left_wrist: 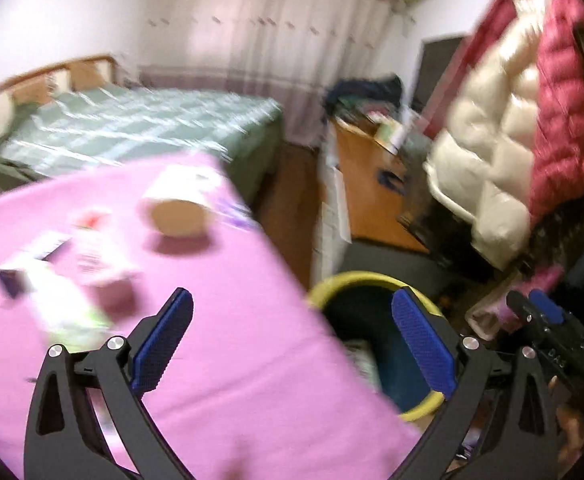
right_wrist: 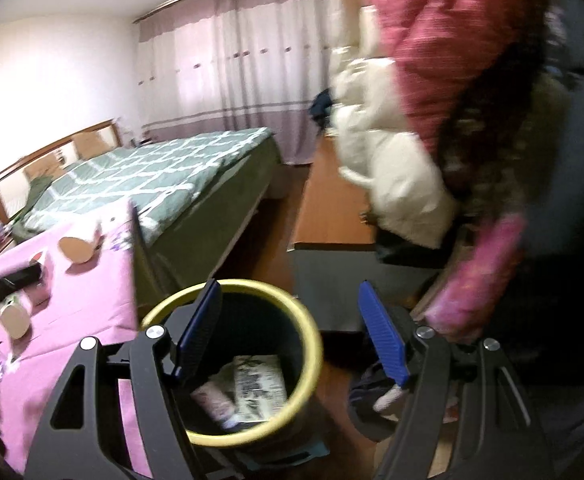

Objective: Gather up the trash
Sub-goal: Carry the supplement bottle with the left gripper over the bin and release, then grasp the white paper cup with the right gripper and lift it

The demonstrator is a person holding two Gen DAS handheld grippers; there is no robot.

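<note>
Both grippers empty at the bin.
My left gripper [left_wrist: 292, 340] spreads wide over the pink worktop [left_wrist: 231, 360]; my right gripper [right_wrist: 292, 332] gapes above the yellow-rimmed bin [right_wrist: 312, 320] holding discarded packets [right_wrist: 257, 388].

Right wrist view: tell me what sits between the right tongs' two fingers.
Nothing held: the right tongs are open above the yellow-rimmed bin, with discarded packaging inside, seen in the right wrist view.
</note>
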